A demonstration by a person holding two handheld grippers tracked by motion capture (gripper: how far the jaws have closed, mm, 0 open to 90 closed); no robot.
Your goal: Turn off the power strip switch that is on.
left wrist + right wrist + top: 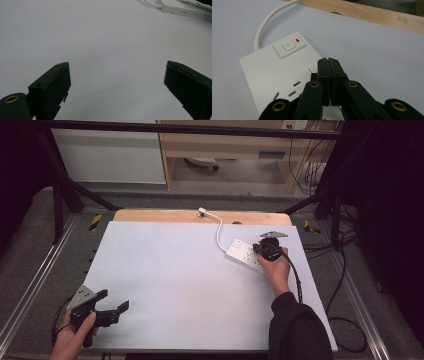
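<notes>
Standing over the table, I see a pale lilac-grey sheet (190, 275) covering nearly all of the wooden top, with a strip of bare wood (165, 216) left uncovered along the far edge. The right gripper (262, 251) sits above a white power strip (242, 253), its jaws pressed flat together with nothing between them; in the right gripper view the closed tips (329, 60) hover over the strip's top face, just short of the power button (288, 45) and the small red light (298, 40) beyond it. Socket slots (293, 90) lie just to the left of the jaws. A white cable (219, 229) curls away from the strip's far end toward the wooden edge, ending in a small plug (202, 212).

The left gripper (113, 302) is well apart from all this, held at the near corner of the sheet, jaws spread wide and holding nothing (the sheet beneath them is bare). From its own view the power strip (185, 10) lies far ahead and to the right.

Around the table runs a black metal frame (65, 190) on a grey floor. Beyond it stand a pale wooden desk (225, 145) and a white cabinet (110, 155), and dark cables (345, 310) trail on the floor past the right gripper.
</notes>
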